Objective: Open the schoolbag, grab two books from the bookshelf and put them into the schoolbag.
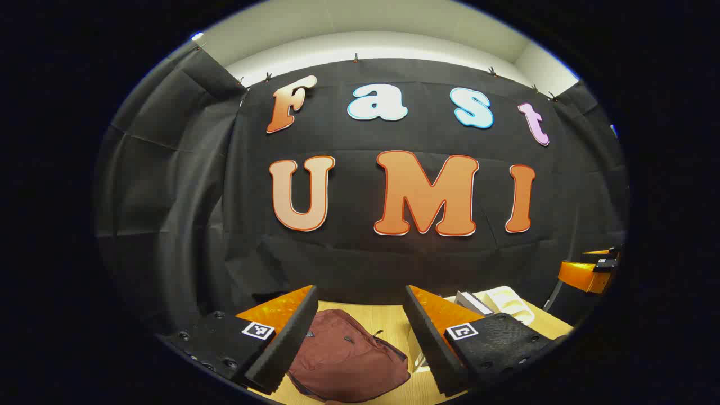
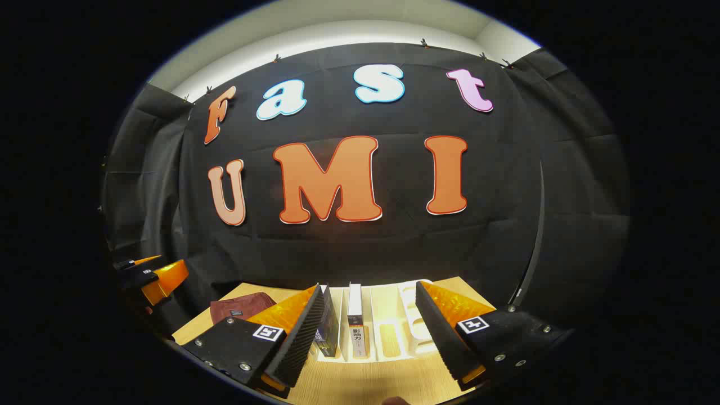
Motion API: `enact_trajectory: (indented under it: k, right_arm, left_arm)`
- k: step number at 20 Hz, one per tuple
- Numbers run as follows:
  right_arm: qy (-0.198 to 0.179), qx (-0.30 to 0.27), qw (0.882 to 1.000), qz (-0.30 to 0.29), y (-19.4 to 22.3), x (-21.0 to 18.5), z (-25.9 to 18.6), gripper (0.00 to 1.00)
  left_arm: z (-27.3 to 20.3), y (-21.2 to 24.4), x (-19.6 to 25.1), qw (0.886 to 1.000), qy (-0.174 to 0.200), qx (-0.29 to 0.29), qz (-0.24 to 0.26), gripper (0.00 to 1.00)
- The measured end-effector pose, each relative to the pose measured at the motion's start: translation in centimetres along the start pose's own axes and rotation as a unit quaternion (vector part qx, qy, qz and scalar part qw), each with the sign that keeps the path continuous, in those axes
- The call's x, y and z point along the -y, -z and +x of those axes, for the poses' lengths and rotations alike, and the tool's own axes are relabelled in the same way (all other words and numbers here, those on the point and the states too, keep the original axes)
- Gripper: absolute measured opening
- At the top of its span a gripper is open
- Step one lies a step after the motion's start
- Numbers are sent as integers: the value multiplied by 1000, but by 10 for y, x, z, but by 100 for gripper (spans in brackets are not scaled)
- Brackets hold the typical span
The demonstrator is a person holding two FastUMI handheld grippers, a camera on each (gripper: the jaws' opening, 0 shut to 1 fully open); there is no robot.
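A wooden table (image 1: 394, 326) is seen running up to the black cloth wall (image 1: 169, 197), which closes off the far side and both flanks. In the left gripper view, the maroon schoolbag (image 1: 346, 360) is laid flat on the table, zipped shut, with bare wood around it. To its right a white bookshelf (image 1: 506, 301) is placed near the table's far right corner, with books (image 1: 471, 302) leaning in it.

In the right gripper view, two books (image 2: 355, 323) are seen standing upright in separate slots of the shelf, with vacant slots to their right and open table in front.

The left gripper (image 1: 360, 343) is held wide open above the bag, nothing between its fingers. The right gripper (image 2: 368, 332) is likewise spread wide, held clear of the shelf and gripping nothing.
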State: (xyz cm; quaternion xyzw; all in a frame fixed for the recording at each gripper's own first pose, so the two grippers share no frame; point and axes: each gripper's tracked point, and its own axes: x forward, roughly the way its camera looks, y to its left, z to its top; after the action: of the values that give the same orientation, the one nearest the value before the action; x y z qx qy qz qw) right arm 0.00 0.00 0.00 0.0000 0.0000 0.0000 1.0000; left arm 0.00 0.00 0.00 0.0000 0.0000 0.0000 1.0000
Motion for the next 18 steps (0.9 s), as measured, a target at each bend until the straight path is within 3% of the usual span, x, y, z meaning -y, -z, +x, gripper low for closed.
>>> enact_trajectory:
  k: [18]
  right_arm:
    - [2, -1, 1000, 1, 1, 0, -2, 96]
  left_arm:
    - [-2, -1, -3, 1000, -3, 2, 4, 95]
